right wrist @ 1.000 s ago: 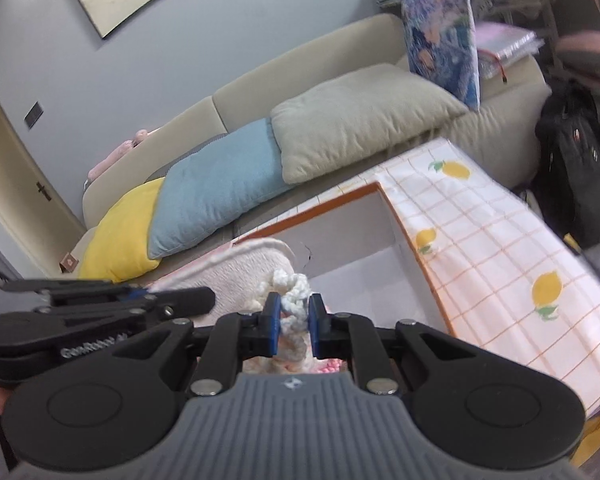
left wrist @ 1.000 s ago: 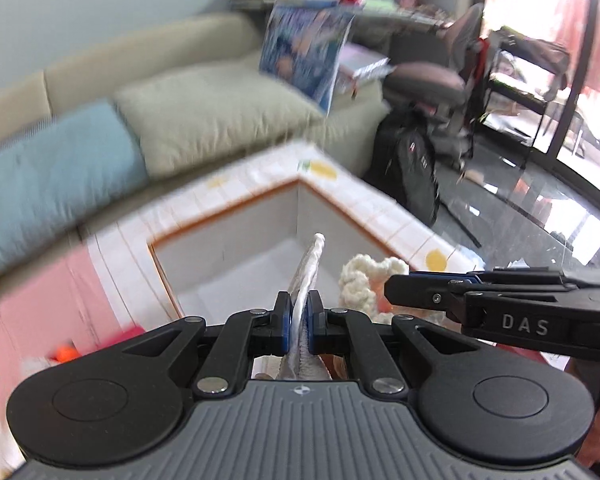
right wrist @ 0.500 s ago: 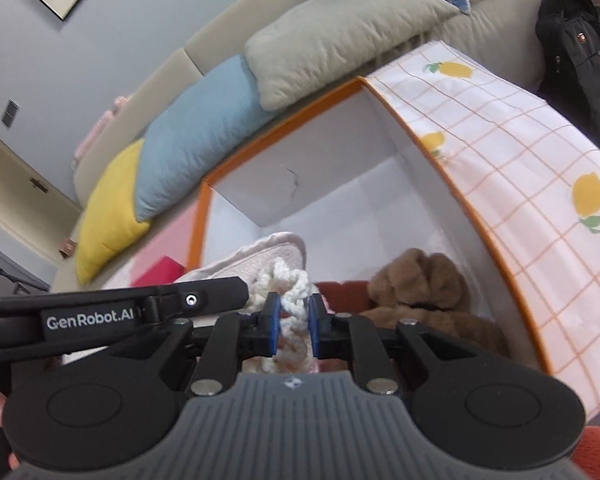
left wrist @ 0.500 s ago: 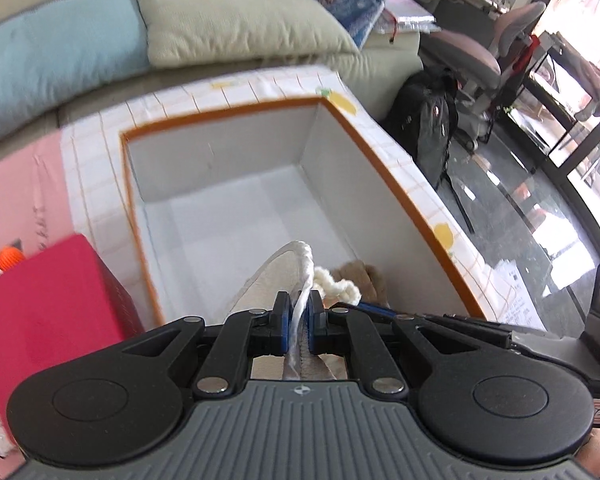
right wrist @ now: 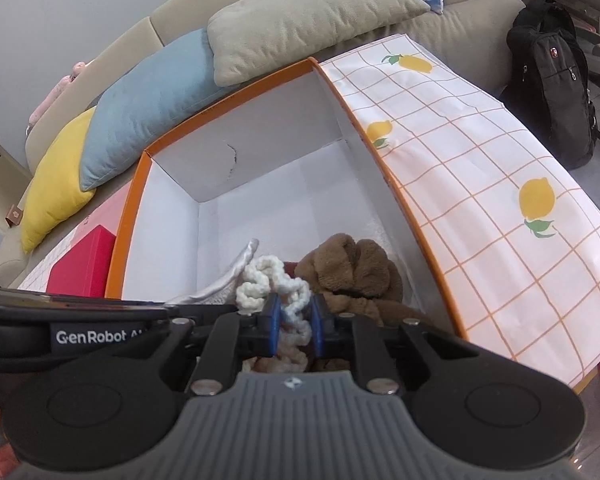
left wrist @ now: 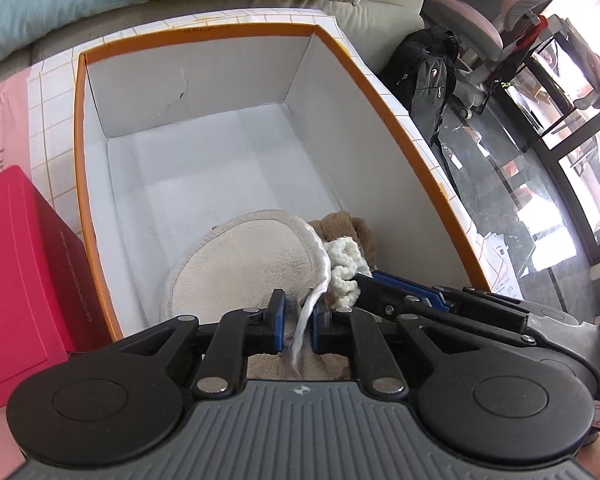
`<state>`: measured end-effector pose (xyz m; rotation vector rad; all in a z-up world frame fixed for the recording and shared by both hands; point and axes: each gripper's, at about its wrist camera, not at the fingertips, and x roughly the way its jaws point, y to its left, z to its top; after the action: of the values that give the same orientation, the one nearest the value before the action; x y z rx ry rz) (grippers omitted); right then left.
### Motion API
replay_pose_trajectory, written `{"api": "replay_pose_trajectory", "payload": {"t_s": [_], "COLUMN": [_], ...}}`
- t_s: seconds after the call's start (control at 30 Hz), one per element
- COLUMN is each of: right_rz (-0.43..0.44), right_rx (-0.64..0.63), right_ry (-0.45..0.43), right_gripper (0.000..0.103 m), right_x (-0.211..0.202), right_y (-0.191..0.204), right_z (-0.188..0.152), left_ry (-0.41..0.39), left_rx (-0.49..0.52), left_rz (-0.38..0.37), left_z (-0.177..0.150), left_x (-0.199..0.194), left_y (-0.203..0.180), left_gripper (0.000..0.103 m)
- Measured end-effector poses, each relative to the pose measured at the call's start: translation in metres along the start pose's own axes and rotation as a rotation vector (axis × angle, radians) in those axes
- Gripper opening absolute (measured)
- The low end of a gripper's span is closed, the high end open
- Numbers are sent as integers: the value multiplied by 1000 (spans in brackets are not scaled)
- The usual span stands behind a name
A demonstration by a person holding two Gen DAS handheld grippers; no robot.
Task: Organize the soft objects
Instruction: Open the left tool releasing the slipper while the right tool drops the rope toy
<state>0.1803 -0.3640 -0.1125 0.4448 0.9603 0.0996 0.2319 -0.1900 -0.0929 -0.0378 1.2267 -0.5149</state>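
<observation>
Soft objects are gathered at the near end of an orange-rimmed white box [left wrist: 80,184], at about 6 o'clock in both views. A cream fleece pad [left wrist: 244,264] is laid on the box floor, its satin-edged rim rising toward the left hand-held gripper [left wrist: 298,320]. That rim is seen between the blue pads, but a gap is visible on the left side; the jaws have just been opening, and the pad is no longer pinched. To the pad's 3 o'clock, a white chunky-knit bundle [left wrist: 346,262] is found, with a brown plush toy [left wrist: 350,226] just behind it.

In the right wrist view, the knit bundle [right wrist: 272,284] is grasped by the right hand-held gripper [right wrist: 294,322], whose blue pads are pressed against the yarn. The brown plush toy [right wrist: 354,270] is resting at 1 o'clock of the gripper, against the box's right wall [right wrist: 380,184]. The fleece pad's edge [right wrist: 236,270] is seen at 11 o'clock.

A lemon-print cloth [right wrist: 480,184] is draped beside the box at 3 o'clock. A red box [left wrist: 16,264] is standing just outside the left wall. Blue [right wrist: 148,100], yellow [right wrist: 56,184] and beige [right wrist: 308,12] cushions are lined up on a sofa beyond, at 12 o'clock. A black backpack [right wrist: 552,76] is set on the floor at 2 o'clock.
</observation>
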Motion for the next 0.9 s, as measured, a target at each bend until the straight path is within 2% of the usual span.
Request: {"api": "replay_pose_trajectory", "payload": {"t_s": [0.13, 0.2, 0.27, 0.37, 0.53, 0.63, 0.7, 0.9], "right_rz": [-18, -33, -56, -63, -112, -149, -168, -143], "right_rx": [-18, -25, -34, -61, -147, -198, -222, -316], "right_ry": [2, 2, -5, -27, -102, -159, -201, -263], "right_gripper": [17, 25, 31, 36, 48, 55, 67, 70], "right_x": [-1, -3, -7, -17, -41, -58, -68, -84], "right_y": [4, 5, 7, 11, 31, 46, 57, 97], "right_z": [-1, 0, 1, 2, 1, -3, -7, -29], "left_ry": [-4, -14, -36, -100, -221, -330, -394, -506], "left_rx": [4, 2, 10, 54, 110, 146, 165, 155], "left_rz": [10, 26, 49, 87, 106, 141, 162, 231], "left_z": [-2, -3, -5, -12, -27, -39, -49, -83], "left_x": [-5, -8, -15, -32, -67, -92, -108, -146], "left_y": [1, 0, 1, -2, -7, -10, -9, 11], "left_gripper": [21, 29, 43, 56, 57, 64, 65, 65]}}
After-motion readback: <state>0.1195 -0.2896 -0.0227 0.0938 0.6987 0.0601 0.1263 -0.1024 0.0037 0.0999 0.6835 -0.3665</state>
